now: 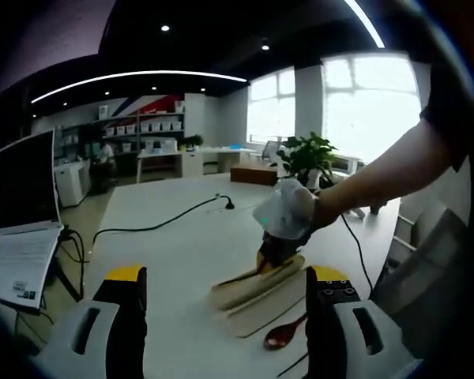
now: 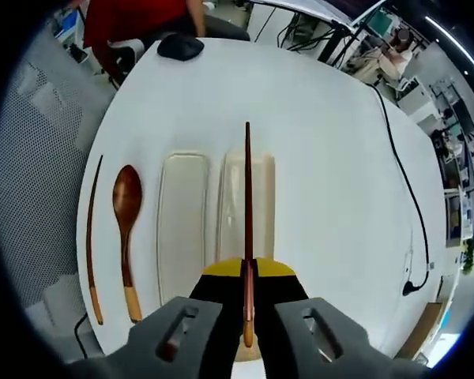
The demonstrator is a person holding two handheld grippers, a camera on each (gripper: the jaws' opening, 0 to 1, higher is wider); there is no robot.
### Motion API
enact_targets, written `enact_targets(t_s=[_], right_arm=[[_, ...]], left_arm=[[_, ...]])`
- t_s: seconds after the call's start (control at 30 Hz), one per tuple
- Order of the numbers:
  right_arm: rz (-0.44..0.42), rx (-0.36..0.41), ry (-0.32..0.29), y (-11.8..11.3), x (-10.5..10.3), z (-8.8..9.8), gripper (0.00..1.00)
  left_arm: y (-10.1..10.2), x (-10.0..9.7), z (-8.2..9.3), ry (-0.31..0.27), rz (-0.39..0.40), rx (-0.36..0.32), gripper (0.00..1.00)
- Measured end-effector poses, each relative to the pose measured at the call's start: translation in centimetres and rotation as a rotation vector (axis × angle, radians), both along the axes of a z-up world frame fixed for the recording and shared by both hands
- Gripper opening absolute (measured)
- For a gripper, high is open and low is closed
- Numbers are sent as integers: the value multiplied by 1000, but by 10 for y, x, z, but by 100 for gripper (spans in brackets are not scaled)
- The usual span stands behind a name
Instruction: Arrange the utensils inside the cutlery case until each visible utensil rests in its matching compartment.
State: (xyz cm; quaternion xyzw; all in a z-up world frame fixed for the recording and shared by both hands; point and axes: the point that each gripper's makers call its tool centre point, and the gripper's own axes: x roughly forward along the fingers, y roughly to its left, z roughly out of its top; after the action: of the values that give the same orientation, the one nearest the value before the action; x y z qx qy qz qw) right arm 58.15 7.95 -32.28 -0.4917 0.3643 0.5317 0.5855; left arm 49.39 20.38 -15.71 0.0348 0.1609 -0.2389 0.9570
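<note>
In the right gripper view my right gripper (image 2: 247, 278) is shut on a dark wooden chopstick (image 2: 247, 197), which points forward over the right beige tray of the cutlery case (image 2: 265, 178). A second beige tray (image 2: 182, 225) lies just left of it. Further left on the table lie a wooden spoon (image 2: 126, 229) and another chopstick (image 2: 91, 245). In the left gripper view my left gripper (image 1: 227, 312) hangs open over the table, holding nothing. Beyond it a gloved hand (image 1: 288, 207) holds the right gripper (image 1: 272, 253) over the case (image 1: 253, 290), with the spoon (image 1: 284, 334) beside it.
A laptop (image 1: 20, 205) stands at the table's left edge, and a black cable (image 1: 158, 225) runs across the white tabletop (image 1: 166, 260). A black mouse (image 2: 180, 46) and a person in red (image 2: 134, 20) are at the far edge. A mesh chair (image 2: 31, 158) is alongside.
</note>
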Motion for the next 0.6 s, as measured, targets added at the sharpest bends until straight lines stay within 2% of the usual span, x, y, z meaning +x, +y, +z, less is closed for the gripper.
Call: enact_targets(t_s=[0.6], right_arm=[[6, -35, 47, -3, 1, -24, 0]], left_arm=[[1, 1, -4, 15, 1, 4, 85]])
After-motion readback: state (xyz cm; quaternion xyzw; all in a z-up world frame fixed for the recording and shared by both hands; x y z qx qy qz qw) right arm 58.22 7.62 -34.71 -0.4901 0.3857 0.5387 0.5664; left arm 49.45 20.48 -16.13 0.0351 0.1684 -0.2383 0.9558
